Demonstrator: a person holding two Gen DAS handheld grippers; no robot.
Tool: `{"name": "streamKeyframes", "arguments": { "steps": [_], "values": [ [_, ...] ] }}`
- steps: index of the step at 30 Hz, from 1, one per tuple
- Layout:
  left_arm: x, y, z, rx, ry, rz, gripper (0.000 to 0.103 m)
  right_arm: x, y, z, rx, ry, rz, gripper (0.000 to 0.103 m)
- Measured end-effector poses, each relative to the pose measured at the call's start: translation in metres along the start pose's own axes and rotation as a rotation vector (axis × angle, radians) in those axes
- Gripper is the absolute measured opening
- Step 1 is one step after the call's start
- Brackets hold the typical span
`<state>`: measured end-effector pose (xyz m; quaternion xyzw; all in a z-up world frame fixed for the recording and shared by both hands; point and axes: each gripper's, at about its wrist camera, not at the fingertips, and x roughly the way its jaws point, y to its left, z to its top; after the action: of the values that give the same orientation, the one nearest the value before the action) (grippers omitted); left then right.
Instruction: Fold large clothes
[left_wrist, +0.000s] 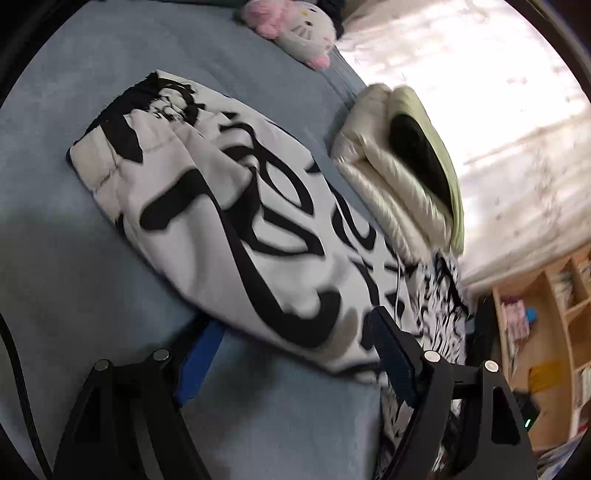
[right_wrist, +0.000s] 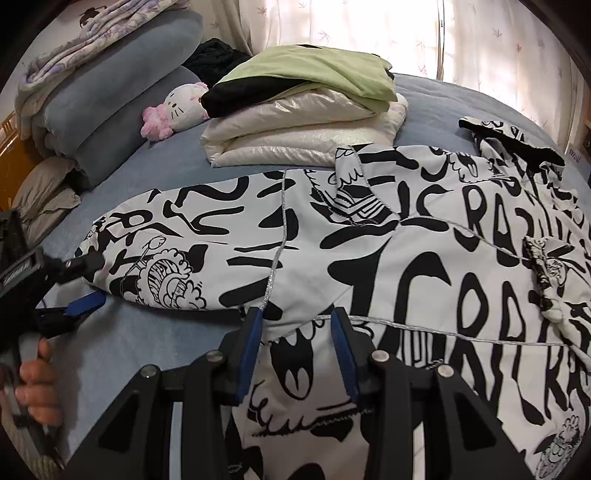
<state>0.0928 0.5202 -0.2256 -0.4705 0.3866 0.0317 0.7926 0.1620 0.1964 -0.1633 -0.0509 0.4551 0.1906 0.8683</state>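
A white padded jacket (right_wrist: 369, 240) covered in bold black lettering and cartoon drawings lies flat across the blue bed (right_wrist: 129, 332), below a stack of folded clothes (right_wrist: 303, 125). Its sleeve (right_wrist: 192, 251) stretches long toward the pillow end of the bed — cuff at the left gripper (right_wrist: 88, 284), whose jaws are spread around the cuff without pressing. The right gripper (right_wrist: 299, 350) sits half-spread over the jacket's near edge — whether it pinches cloth, I cannot tell.
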Motion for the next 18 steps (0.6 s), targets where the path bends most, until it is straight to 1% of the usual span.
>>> {"name": "streamKeyframes", "arguments": {
  "steps": [2, 3, 4, 5, 6, 7, 9, 11, 13, 15, 18],
  "values": [
    [0.006, 0.001, 0.008, -0.014, -0.019, 0.008, 0.077, -0.001, -0.001, -0.001, 0.006, -0.008, 0.008, 0.039],
    [0.006, 0.001, 0.012, -0.013, -0.033, 0.028, 0.067, -0.002, -0.003, -0.002, 0.010, -0.008, 0.008, 0.039],
    [0.007, -0.001, 0.015, -0.009, -0.040, 0.053, 0.050, -0.002, -0.004, -0.002, 0.016, -0.006, 0.009, 0.039],
    [0.010, -0.003, 0.018, -0.005, -0.044, 0.074, 0.037, -0.002, -0.006, -0.002, 0.025, -0.003, 0.014, 0.039],
    [0.010, -0.006, 0.020, -0.005, -0.047, 0.101, 0.018, -0.004, -0.009, -0.003, 0.038, -0.002, 0.019, 0.039],
    [0.009, -0.009, 0.022, -0.008, -0.057, 0.120, 0.013, -0.005, -0.011, -0.004, 0.045, -0.001, 0.021, 0.039],
    [-0.002, -0.024, 0.023, 0.015, -0.108, 0.133, 0.010, -0.009, -0.017, -0.005, 0.065, -0.003, 0.029, 0.039],
    [-0.020, -0.050, 0.021, 0.082, -0.172, 0.153, 0.008, -0.018, -0.026, -0.007, 0.094, -0.015, 0.037, 0.039],
    [-0.040, -0.084, 0.014, 0.160, -0.238, 0.165, 0.008, -0.027, -0.036, -0.009, 0.120, -0.026, 0.044, 0.039],
    [-0.057, -0.125, 0.002, 0.255, -0.285, 0.152, 0.007, -0.039, -0.049, -0.010, 0.152, -0.044, 0.052, 0.039],
    [-0.070, -0.189, -0.021, 0.404, -0.321, 0.130, 0.007, -0.064, -0.075, -0.014, 0.208, -0.088, 0.048, 0.039]
  ]
}}
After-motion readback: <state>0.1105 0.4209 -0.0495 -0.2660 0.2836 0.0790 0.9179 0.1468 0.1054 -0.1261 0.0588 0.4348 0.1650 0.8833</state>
